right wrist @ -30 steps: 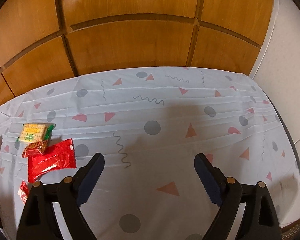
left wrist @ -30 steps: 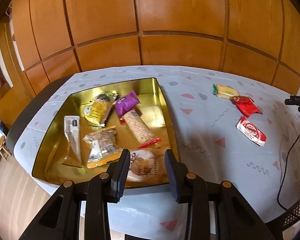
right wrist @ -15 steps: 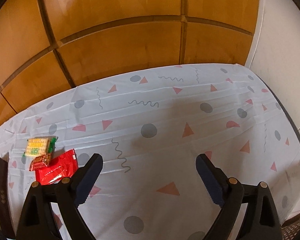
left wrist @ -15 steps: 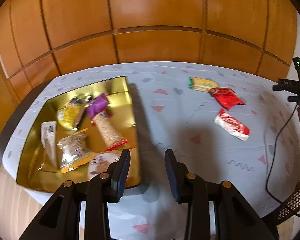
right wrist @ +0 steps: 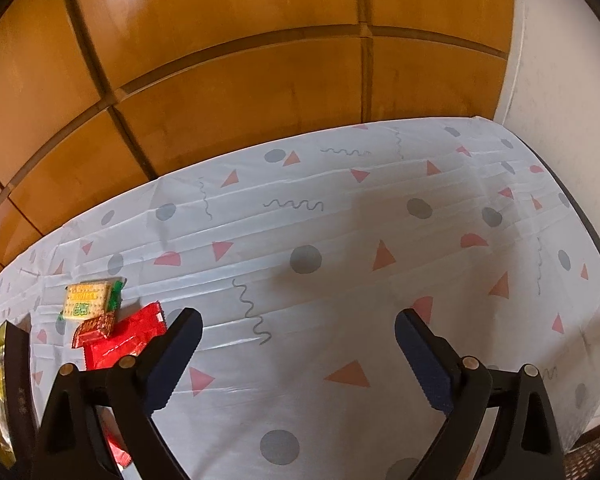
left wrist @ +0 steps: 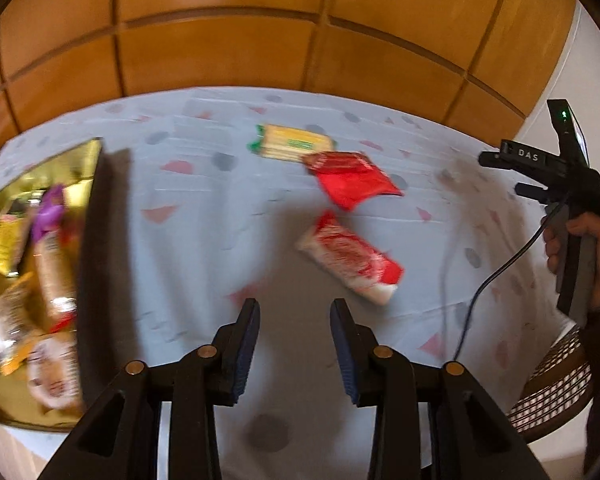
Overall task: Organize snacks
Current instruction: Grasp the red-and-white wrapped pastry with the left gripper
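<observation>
A gold tray [left wrist: 85,152] at the left of the left wrist view holds several wrapped snacks [left wrist: 48,248]. Loose on the patterned tablecloth lie a yellow-green cracker pack [left wrist: 296,145], a red packet [left wrist: 350,178] and a red-and-white packet [left wrist: 350,258]. My left gripper [left wrist: 295,322] hovers just short of the red-and-white packet, its jaws opening with nothing between them. My right gripper [right wrist: 298,330] stands wide open over bare cloth, empty; the cracker pack [right wrist: 87,300] and red packet [right wrist: 124,342] lie to its left. A hand [left wrist: 588,256] holds the right gripper's handle.
A wood-panelled wall [right wrist: 260,80] runs along the table's far edge, with a white wall [right wrist: 560,80] at the right. A black cable [left wrist: 484,292] crosses the cloth near the right hand. A woven chair seat [left wrist: 548,396] sits past the table's right edge.
My left gripper has swung right, away from the gold tray toward the loose packets, and its jaws have widened. The right gripper has barely moved, rolling slightly and opening a little more.
</observation>
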